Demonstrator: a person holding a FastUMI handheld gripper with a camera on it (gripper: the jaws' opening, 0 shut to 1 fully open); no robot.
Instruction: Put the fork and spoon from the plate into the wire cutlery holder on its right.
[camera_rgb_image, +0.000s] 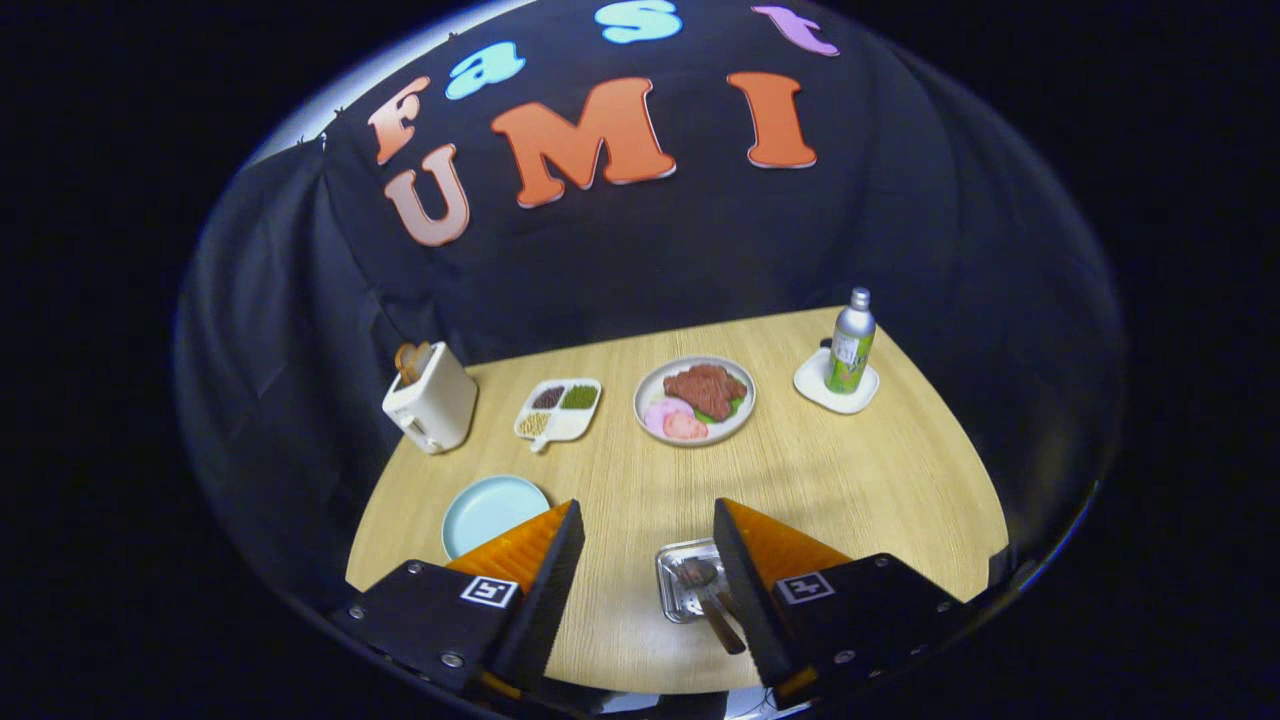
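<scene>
My claw (648, 560) hangs wide above the metal plate (676, 578), so I'd pinch the slim, slippery spoon (712, 598) (stiff, light) mid-handle.

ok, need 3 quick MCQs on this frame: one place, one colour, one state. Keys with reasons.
1. Where is the spoon?
A. in the steel tray between the tool's fingers
B. on the blue plate
C. beside the toaster

2. What colour are the tool's fingers?
A. green
B. orange
C. white

3. What state is the tool in?
A. shut on the spoon
B. shut on the bottle
C. open

Key: 1 A, spoon lies in the tray by the right finger. 2 B, both show orange. 3 C, bare table shows between the spread fingers.
</scene>
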